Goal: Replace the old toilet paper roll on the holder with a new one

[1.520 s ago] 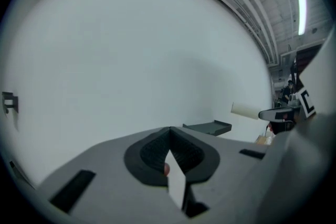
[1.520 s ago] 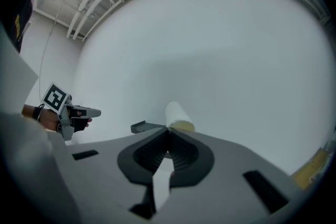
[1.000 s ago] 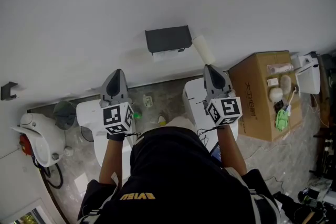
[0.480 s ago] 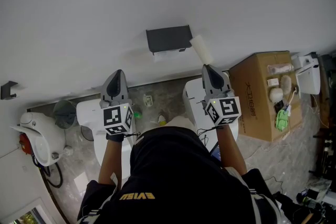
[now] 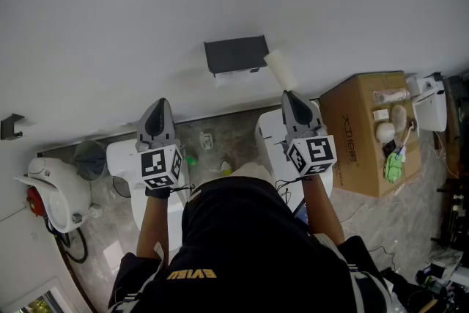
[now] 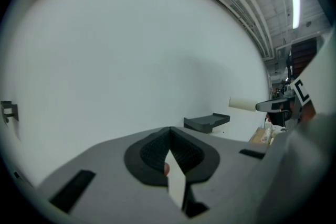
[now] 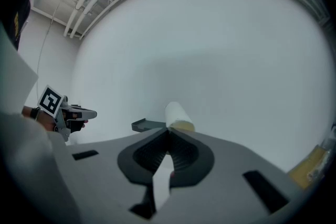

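A dark grey holder (image 5: 234, 55) is fixed to the white wall. Just to its right a white toilet paper roll (image 5: 281, 69) sticks out from the wall, its pale yellowish end facing me. In the head view my left gripper (image 5: 158, 103) is shut and empty, below and left of the holder. My right gripper (image 5: 290, 94) is shut and empty too, its tips just under the roll. The right gripper view shows the roll (image 7: 178, 115) right above the closed jaws and the holder (image 7: 147, 125) to its left. The left gripper view has the holder (image 6: 206, 122) and roll (image 6: 242, 105) off to the right.
A cardboard box (image 5: 357, 143) with small items on top stands on the floor at the right. Two white toilet-like fixtures (image 5: 123, 157) (image 5: 270, 134) sit below the grippers. A grey bin (image 5: 90, 159) and a white basin (image 5: 45, 187) are at the left, a dark wall hook (image 5: 11, 127) above them.
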`<state>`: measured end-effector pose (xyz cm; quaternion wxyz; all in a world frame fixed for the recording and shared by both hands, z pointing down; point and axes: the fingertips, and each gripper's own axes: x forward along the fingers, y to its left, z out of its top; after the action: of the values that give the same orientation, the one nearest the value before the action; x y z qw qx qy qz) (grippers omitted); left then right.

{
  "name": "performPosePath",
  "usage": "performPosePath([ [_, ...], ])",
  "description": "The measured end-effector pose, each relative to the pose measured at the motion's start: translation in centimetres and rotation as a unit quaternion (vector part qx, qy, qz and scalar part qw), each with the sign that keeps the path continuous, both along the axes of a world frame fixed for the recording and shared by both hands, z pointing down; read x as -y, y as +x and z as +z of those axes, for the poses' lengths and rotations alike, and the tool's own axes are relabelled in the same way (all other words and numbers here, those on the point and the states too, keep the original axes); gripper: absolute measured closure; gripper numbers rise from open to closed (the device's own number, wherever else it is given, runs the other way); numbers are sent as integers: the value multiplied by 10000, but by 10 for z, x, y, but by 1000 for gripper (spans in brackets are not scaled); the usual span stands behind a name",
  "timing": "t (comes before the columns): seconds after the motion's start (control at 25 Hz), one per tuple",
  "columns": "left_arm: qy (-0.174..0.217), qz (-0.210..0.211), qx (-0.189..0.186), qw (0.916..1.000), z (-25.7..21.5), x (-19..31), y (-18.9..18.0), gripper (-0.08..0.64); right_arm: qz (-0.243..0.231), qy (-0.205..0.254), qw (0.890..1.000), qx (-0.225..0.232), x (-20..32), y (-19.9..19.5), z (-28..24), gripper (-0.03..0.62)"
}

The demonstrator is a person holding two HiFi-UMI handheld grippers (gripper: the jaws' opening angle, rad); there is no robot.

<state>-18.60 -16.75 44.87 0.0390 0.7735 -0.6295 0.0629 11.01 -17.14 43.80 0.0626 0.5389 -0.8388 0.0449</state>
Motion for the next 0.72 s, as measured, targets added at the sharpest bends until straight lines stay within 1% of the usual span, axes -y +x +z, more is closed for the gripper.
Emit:
performPosePath([
  [0.2,-31,-10,3,10000,2,-1,-3,549,5,-2,10000,-16,-1,0,0,598],
  [0.52,-65,-113,45,9999,4,-4,-14,549,106,8,9999,-92,-1,9,-3,598],
  [0.64,-77,-149,29,9999,5,-6,-19,549,89,83,9998,-181,1,11,-10,598],
  [0.72,-76,-263,-22,9996,5,-7,-26,549,16,178,9995,-244,9,10,-16,598],
])
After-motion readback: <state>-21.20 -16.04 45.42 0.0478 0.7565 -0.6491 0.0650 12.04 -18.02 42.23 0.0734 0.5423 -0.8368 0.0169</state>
